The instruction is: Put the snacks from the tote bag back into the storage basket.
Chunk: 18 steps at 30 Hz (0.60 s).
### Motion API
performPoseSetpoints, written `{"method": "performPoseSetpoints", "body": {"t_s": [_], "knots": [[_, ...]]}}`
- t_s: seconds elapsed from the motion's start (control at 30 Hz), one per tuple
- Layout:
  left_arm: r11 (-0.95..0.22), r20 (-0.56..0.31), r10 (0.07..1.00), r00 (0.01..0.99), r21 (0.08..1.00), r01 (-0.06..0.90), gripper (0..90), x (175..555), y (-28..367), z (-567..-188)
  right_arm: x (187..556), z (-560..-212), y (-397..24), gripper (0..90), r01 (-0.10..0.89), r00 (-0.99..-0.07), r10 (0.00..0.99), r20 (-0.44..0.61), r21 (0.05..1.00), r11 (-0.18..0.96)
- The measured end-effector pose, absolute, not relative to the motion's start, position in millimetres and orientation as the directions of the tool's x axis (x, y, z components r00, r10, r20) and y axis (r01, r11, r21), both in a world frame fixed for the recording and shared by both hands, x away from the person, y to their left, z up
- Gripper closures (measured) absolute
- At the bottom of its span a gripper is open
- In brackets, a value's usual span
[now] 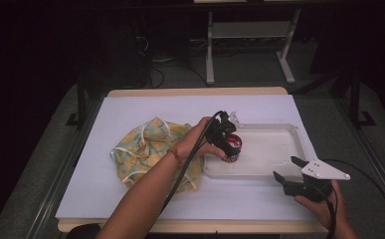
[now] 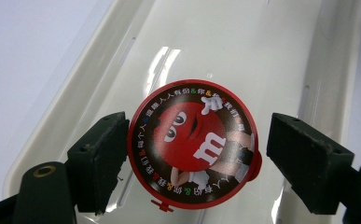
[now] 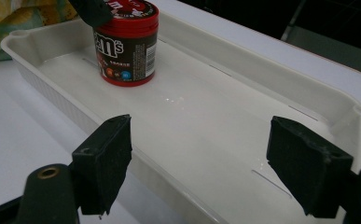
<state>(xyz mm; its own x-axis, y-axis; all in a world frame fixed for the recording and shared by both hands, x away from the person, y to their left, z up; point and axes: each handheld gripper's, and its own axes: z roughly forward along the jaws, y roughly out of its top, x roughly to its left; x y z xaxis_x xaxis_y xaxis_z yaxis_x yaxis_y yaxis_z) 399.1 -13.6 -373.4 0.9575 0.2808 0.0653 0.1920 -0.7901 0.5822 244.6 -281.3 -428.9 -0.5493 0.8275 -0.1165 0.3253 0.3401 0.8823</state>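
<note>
Candy tub [image 2: 193, 144] standing in the white tray [image 3: 308, 100].
My left tongs [image 2: 194, 158] gape around its lid, not gripping; right tongs [image 3: 199, 163] wide open, empty, at the tray's near rim.

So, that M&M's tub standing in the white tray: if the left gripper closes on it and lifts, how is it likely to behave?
The M&M's tub looks like rigid plastic, so it probably won't crush. Its round, glossy wall may slip or twist between the flat pads of the left gripper. It is squat and upright on the tray, so tipping seems unlikely; on its side it would roll.
</note>
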Motion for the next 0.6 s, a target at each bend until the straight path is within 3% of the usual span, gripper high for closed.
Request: {"method": "performPoseSetpoints", "body": {"t_s": [0.6], "knots": [[-0.797,0.098,0.249,0.964,0.586,0.146,20.1,390,-4,-359,245,-428,-280,21.6,0.321,-0.553,0.824,-0.119,0.883,0.343]]}}
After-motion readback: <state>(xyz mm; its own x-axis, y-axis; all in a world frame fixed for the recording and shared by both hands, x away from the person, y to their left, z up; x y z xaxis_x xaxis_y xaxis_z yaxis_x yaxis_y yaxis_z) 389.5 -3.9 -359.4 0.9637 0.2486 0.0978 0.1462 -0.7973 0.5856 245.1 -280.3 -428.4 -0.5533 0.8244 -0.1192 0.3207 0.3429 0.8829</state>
